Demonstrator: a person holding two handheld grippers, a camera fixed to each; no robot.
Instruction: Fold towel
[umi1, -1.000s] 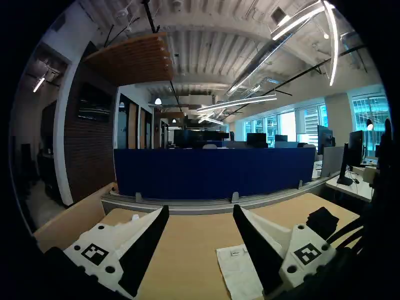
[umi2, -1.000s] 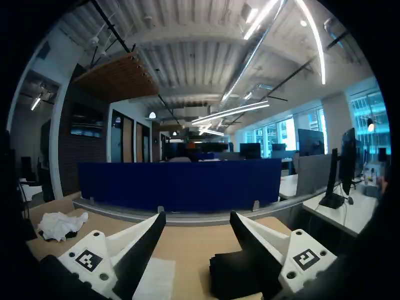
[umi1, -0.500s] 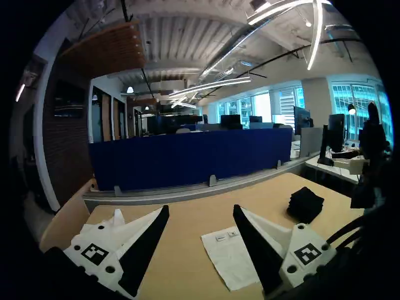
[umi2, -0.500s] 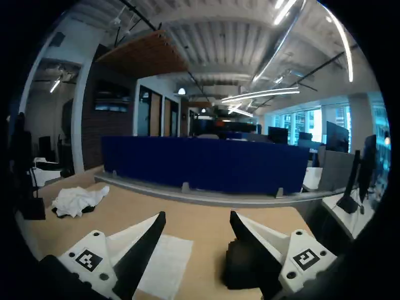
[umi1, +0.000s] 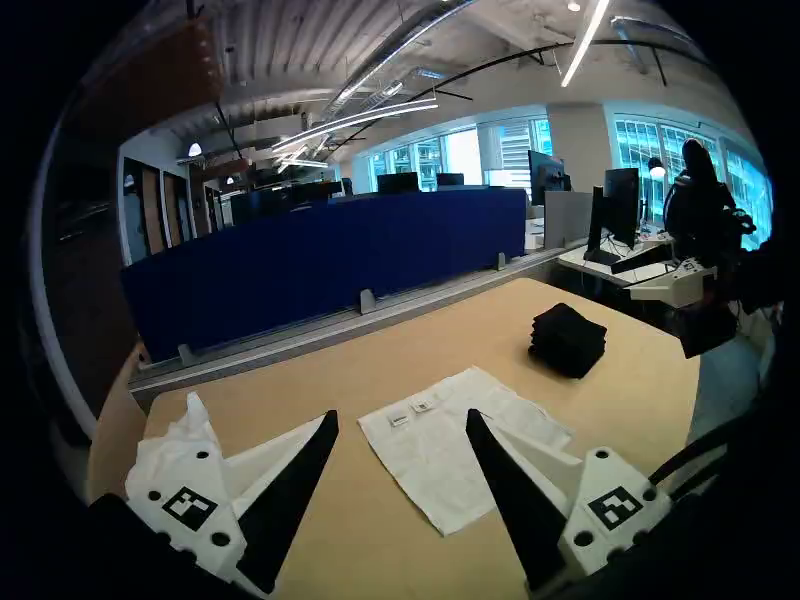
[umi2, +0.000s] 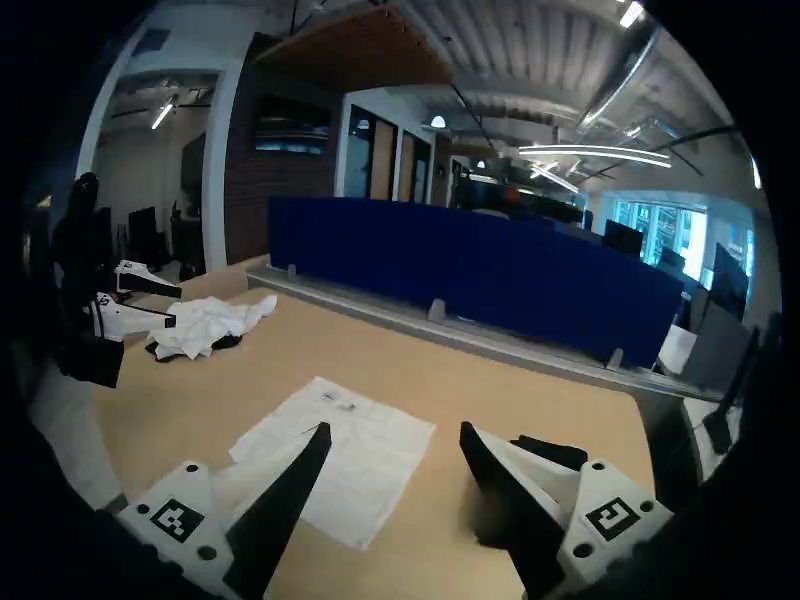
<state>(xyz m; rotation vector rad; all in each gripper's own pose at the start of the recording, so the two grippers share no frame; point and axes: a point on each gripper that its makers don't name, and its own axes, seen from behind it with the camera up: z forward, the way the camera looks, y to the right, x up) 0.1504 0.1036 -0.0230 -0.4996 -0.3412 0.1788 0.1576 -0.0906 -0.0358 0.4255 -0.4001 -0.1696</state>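
Left gripper (umi1: 400, 416) and right gripper (umi2: 393, 430): same build. White wedge fingers (umi1: 255, 465) taper to points, inner faces black. Each finger base carries a square black-and-white marker (umi1: 190, 507) and dark screw holes. Black cable (umi1: 700, 452), near right.

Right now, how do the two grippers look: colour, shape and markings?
Both the left gripper and the right gripper have two pointed white fingers with black inner pads. Each finger carries a square black-and-white tag near its base. A black cable curves beside the left one.
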